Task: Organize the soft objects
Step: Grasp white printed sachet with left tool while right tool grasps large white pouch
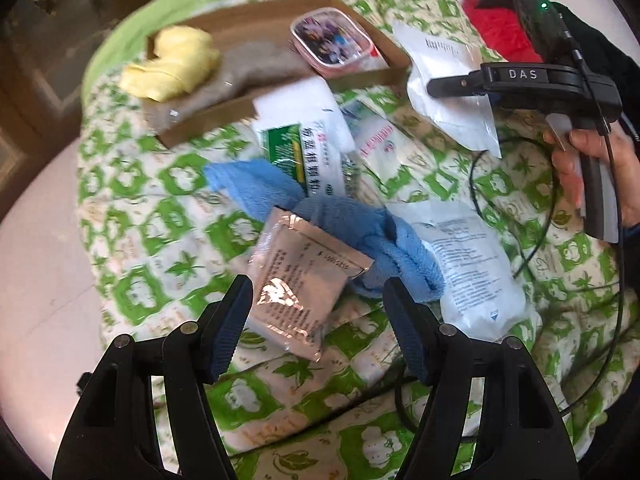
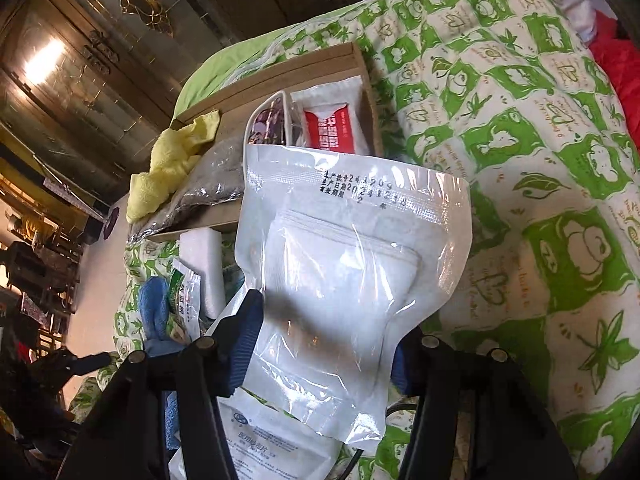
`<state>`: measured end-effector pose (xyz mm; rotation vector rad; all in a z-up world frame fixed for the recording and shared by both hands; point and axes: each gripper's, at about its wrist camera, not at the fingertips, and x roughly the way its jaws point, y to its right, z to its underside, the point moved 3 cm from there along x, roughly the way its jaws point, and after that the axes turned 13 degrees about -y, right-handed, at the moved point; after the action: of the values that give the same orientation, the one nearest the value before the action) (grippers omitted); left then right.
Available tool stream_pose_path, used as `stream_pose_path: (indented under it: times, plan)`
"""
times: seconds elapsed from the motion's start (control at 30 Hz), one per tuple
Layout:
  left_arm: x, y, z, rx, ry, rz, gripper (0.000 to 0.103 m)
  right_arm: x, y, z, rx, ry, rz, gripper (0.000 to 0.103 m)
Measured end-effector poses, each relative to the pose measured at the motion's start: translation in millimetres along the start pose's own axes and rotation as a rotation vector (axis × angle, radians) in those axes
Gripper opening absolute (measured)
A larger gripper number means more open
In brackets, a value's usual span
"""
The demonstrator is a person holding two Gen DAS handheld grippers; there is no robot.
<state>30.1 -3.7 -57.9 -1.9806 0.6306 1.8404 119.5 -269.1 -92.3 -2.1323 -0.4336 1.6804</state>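
Jaws of the right gripper (image 2: 322,350) clamp a clear zip pouch (image 2: 352,280), long axis pointing far; left gripper (image 1: 318,322) jaws apart.

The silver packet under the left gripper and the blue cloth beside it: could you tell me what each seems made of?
Silver packet: likely metallised foil, glossy, with crinkled glints. Blue cloth: probably terry or microfibre, matte, with a looped, fuzzy nap.
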Motion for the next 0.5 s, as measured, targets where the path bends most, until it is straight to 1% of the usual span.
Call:
stream_pose_path:
  times: [0.07,0.1,0.17,0.2,0.33,0.43,0.5]
  plan:
    - [8,-2,-4,0.023,-0.043,0.012,0.068,-2,-1,0,-0.005,0.004,0.002,0.056]
    - [12,-3,-5,0.036,-0.065,-0.002,0.068,-3,-2,1,-0.006,0.006,0.002,0.056]
    - [22,-7,-7,0.060,-0.111,-0.060,0.068,-5,-1,1,-0.004,0.013,0.004,0.056]
    - [26,-9,-8,0.069,-0.125,-0.069,0.068,-6,0,0,-0.003,0.015,0.005,0.056]
    - [45,-11,-11,0.111,-0.194,-0.048,0.068,-3,0,0,0.004,0.011,0.003,0.056]
    - [57,-7,-18,0.146,-0.215,-0.059,0.068,-1,0,0,0.002,0.007,0.006,0.056]
    - [61,-7,-26,0.145,-0.196,-0.071,0.068,1,0,-1,0.003,0.004,0.008,0.056]
